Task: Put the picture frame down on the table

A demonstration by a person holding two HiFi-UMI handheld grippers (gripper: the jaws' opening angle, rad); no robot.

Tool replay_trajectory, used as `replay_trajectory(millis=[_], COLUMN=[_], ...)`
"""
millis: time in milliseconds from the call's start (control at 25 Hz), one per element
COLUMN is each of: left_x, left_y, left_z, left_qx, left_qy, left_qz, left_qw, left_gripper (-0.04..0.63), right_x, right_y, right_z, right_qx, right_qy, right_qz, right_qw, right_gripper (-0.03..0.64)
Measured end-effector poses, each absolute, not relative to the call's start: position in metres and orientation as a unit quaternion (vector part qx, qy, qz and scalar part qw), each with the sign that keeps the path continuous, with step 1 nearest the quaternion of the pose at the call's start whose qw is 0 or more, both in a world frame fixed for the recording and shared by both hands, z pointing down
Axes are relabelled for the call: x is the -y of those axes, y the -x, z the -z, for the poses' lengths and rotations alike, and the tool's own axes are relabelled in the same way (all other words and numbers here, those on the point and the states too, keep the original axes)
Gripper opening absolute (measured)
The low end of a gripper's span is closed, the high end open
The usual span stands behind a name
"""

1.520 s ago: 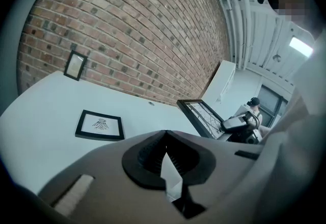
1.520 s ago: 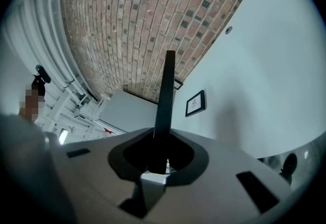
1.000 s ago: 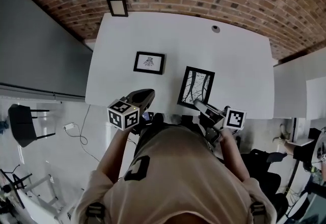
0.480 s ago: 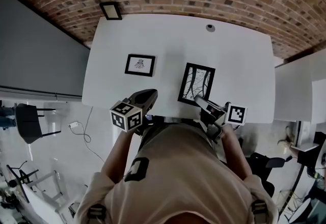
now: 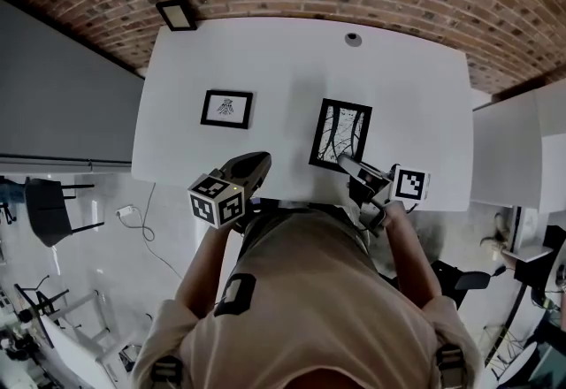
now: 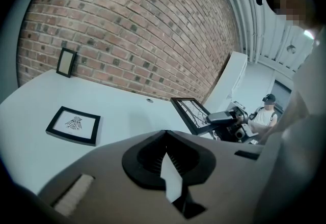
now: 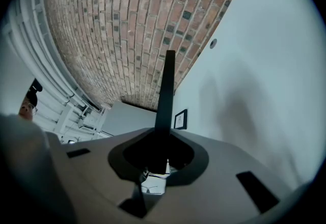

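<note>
The black picture frame (image 5: 340, 134) with a branch drawing hangs tilted over the near part of the white table (image 5: 416, 104). My right gripper (image 5: 345, 162) is shut on its near edge. In the right gripper view the frame (image 7: 166, 90) shows edge-on, rising out of the jaws of my right gripper (image 7: 162, 139). From the left gripper view the frame (image 6: 189, 114) is at the right, clear of the tabletop. My left gripper (image 5: 258, 161) hovers at the table's near edge, shut and empty, its jaws (image 6: 165, 135) closed together.
A small black frame (image 5: 226, 108) lies flat on the table's left half. Another small frame (image 5: 176, 14) leans on the brick wall at the far left corner. A cable hole (image 5: 353, 39) is near the far edge. A dark chair (image 5: 44, 210) stands on the floor at the left.
Both grippers have moved forward over the table's near edge. The held frame now sits farther in above the tabletop. Both grips are unchanged.
</note>
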State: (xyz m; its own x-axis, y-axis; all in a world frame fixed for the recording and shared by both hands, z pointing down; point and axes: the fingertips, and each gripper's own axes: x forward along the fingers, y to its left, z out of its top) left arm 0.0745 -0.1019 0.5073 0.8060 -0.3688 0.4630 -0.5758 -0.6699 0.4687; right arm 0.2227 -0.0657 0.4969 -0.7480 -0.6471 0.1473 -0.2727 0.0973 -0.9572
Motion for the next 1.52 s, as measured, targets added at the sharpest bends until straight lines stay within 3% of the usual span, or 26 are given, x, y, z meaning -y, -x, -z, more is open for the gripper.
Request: replay_trajectory(millis=[280, 760, 1520], left_x=[0.107, 0.116, 0.128], left_y=[-0.077, -0.056, -0.056], left_z=[-0.514, -0.52, -0.53], left_qx=[0.262, 0.273, 0.263], left_qy=[-0.895, -0.889, -0.886], left_qz=[-0.176, -0.17, -0.18], left_qw=[0.315, 0.327, 0.338], left_gripper=[0.005, 0.005, 0.005], right_x=[0.083, 0.091, 0.116], right_y=[-0.236, -0.26, -0.284], right_z=[-0.523, -0.584, -0.633], right_qx=[-0.71, -0.673, -0.646], right_qy=[0.324, 0.39, 0.416], right_qz=[0.605, 0.624, 0.64], right_qw=[0.157, 0.07, 0.019], right_gripper=[0.04, 0.04, 0.04])
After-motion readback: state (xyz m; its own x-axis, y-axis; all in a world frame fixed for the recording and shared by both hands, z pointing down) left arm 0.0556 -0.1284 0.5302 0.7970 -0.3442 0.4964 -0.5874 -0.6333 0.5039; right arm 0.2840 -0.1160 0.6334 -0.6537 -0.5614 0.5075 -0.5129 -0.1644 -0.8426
